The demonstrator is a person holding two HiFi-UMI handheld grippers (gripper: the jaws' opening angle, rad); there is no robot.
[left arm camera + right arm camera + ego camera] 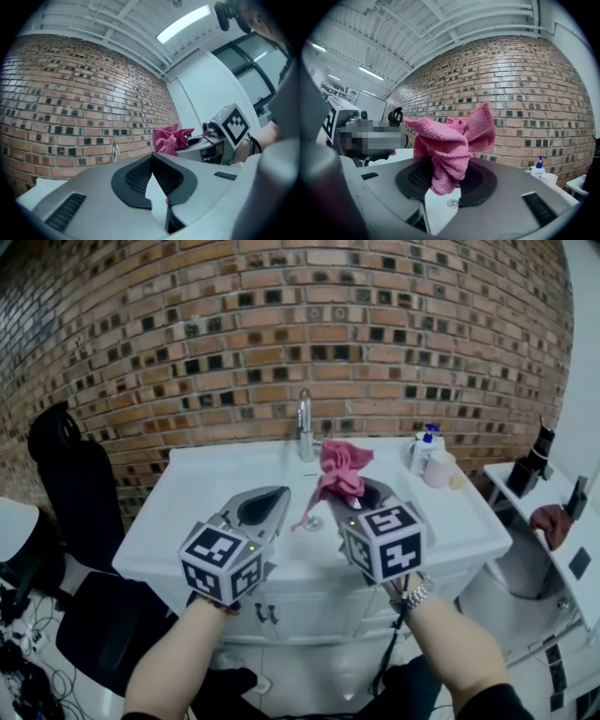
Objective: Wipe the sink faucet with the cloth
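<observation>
Right gripper (361, 495) pinches pink cloth (339, 470). Faucet (305, 426) stands upright, far and slightly left of it. Left gripper (269, 502) pressed together, empty, about equally near.

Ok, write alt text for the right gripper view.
The right gripper holds a bunched pink cloth in its jaws, and the cloth stands up in front of a brick wall. A pump bottle sits at the lower right.
</observation>
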